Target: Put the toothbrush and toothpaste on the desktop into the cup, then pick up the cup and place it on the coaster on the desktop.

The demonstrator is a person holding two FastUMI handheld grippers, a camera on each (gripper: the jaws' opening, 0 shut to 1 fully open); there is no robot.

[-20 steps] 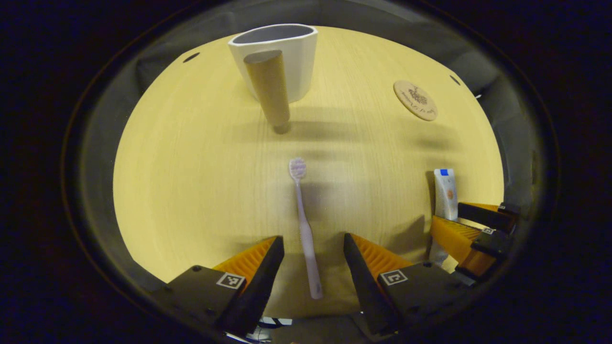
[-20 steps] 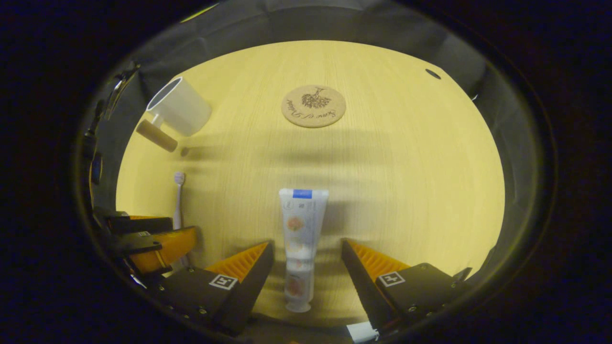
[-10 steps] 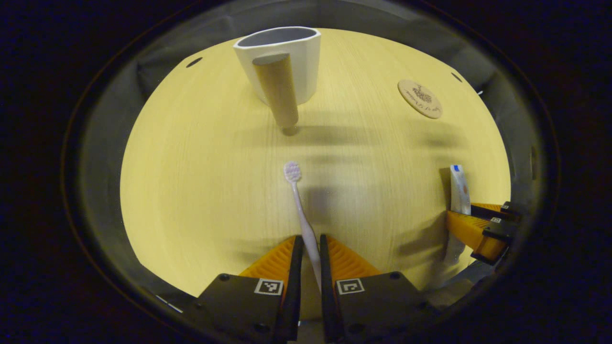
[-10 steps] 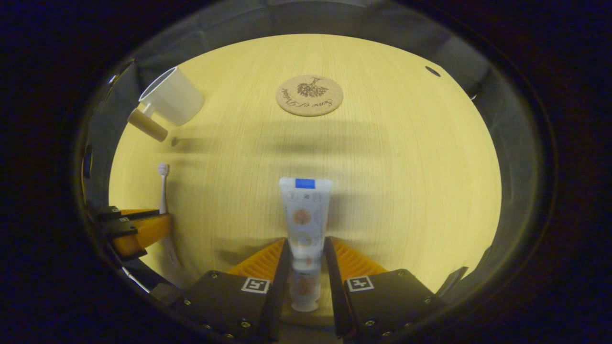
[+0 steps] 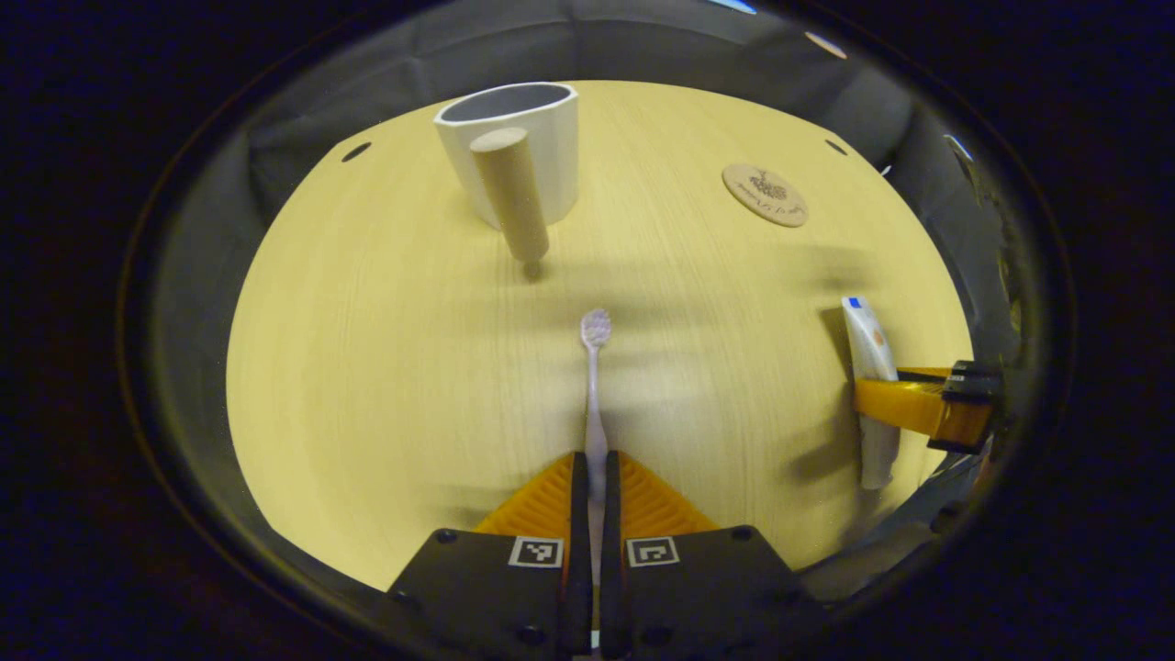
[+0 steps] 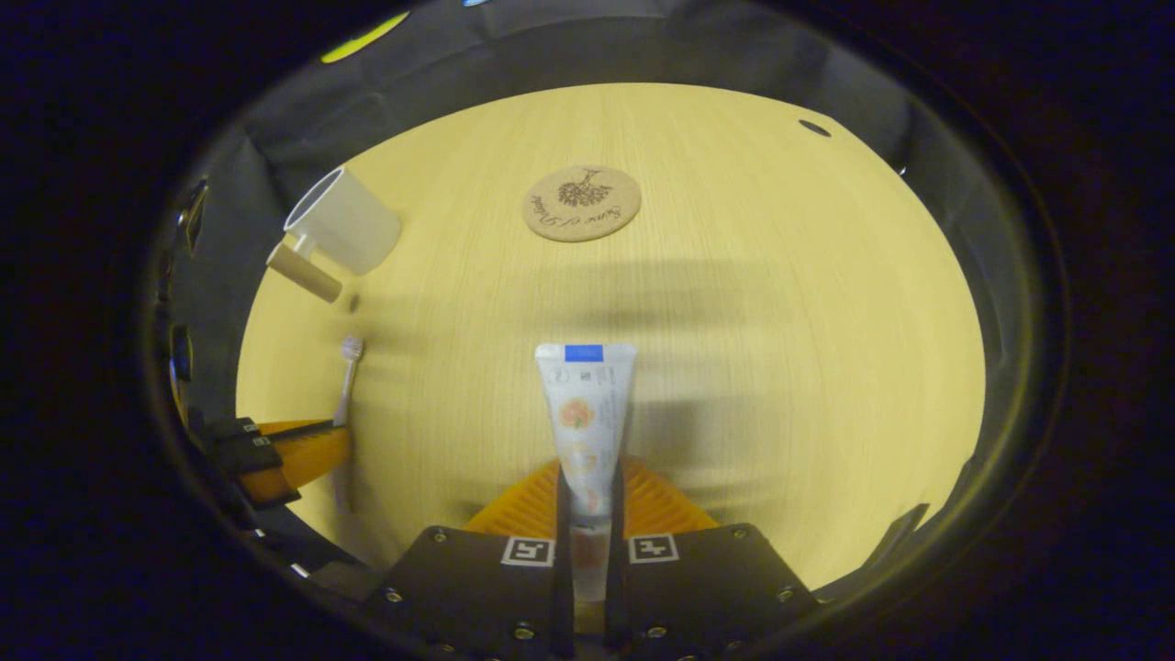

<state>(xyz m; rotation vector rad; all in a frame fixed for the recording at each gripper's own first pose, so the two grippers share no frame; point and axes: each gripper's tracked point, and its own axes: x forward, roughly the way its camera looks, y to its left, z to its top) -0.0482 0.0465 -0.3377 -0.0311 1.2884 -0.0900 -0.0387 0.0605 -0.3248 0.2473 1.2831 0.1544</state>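
In the left gripper view, the left gripper is clamping both fingers on the handle of a slim pale lilac plastic toothbrush, whose small bristled head is pointing forward over the round light wooden desktop. Ahead, a white cup with a thick tan cylindrical handle is standing upright near the far edge. A round cork coaster with a dark printed motif is lying to the right, well apart from the cup. At the right edge, the right gripper is pinching a white toothpaste tube with a blue band at its flat end.

In the right gripper view, the right gripper is squeezing both fingers on the tube's lower body, its flat end pointing forward. The coaster is lying straight ahead, the cup far left. The left gripper is holding the toothbrush at the left edge.
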